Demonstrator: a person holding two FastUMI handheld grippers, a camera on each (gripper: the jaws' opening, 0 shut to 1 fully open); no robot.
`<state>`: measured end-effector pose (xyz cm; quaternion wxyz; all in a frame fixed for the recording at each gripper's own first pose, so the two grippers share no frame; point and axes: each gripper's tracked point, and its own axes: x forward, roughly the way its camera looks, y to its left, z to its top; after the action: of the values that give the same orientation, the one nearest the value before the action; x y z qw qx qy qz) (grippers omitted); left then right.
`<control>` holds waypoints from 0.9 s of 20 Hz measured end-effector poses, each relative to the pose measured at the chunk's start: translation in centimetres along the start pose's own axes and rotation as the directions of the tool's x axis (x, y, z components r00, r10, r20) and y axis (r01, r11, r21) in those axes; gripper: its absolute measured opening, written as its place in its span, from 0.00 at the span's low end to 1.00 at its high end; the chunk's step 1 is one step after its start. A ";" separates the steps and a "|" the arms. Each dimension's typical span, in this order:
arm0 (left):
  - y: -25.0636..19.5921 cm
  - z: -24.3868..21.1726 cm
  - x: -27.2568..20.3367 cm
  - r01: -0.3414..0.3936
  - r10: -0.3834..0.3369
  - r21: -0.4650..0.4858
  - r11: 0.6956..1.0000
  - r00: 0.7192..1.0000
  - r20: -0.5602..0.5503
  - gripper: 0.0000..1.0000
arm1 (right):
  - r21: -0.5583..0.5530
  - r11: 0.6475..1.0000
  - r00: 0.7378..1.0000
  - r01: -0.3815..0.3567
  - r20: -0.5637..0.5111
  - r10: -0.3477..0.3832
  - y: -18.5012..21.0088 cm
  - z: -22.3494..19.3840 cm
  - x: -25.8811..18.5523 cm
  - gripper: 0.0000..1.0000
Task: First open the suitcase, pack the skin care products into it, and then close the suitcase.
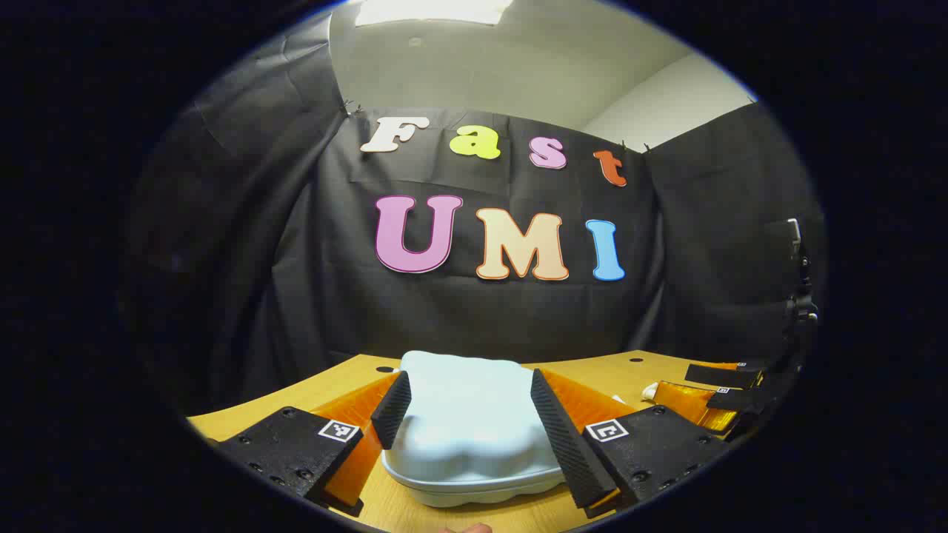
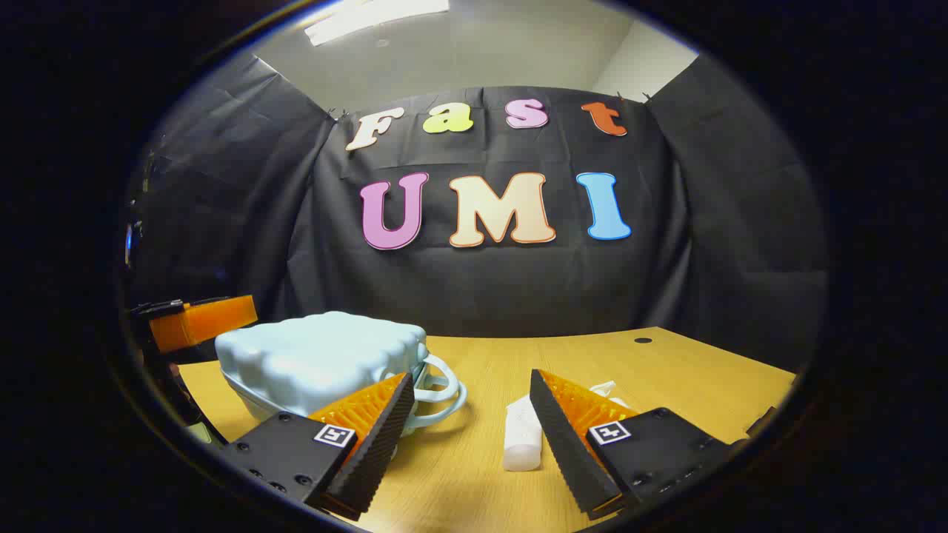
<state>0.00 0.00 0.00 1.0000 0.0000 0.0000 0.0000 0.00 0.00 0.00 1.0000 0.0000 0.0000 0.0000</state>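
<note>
Left gripper view. Wooden table (image 1: pixel 355 385) in yellow-brown, running back to a black cloth wall (image 1: pixel 296 281) that wraps around both sides. Above the cloth, a pale ceiling with a bright light panel (image 1: pixel 433 9) at the top edge. Two small dark holes in the tabletop near the back. Pale blue suitcase (image 1: pixel 466 429), closed, with a bumpy, rounded lid, lying flat on the table close to the camera. Left gripper (image 1: pixel 468 422) held low and level, aimed straight at the suitcase, fingers spread wide to either side of the lid; contact with the shell cannot be told. At the far right, the right gripper (image 1: pixel 722 392) seen side-on just above the table, with a small white tube (image 1: pixel 652 391) lying beside it. A sliver of fingertip at the bottom edge.

Right gripper view. Same wooden table (image 2: pixel 666 370) and black cloth wall (image 2: pixel 740 259), ceiling light (image 2: pixel 378 15) at upper left. Suitcase (image 2: pixel 318 363) at left, closed, its looped handle (image 2: pixel 441 392) facing the centre of the table. Right gripper (image 2: pixel 470 426) low over the table and level, fingers spread apart, gripping nothing. White tube (image 2: pixel 522 437) of skin care product lying on the table between the fingers, nearer the right-hand one. The left-hand finger in front of the suitcase's near corner. At far left, part of the left gripper (image 2: pixel 200 322) beside the suitcase.
</note>
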 end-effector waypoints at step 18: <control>-0.4 -0.1 -0.2 0.004 -0.004 0.003 1.000 1.000 0.006 0.95 | 0.021 0.999 0.998 0.035 0.050 -0.036 -1.9 2.2 -0.9 0.98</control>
<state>-0.22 -0.36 -0.15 1.0000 0.0016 -0.0030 -0.0021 -0.87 -1.90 2.25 0.9995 0.0098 -0.0250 -0.0175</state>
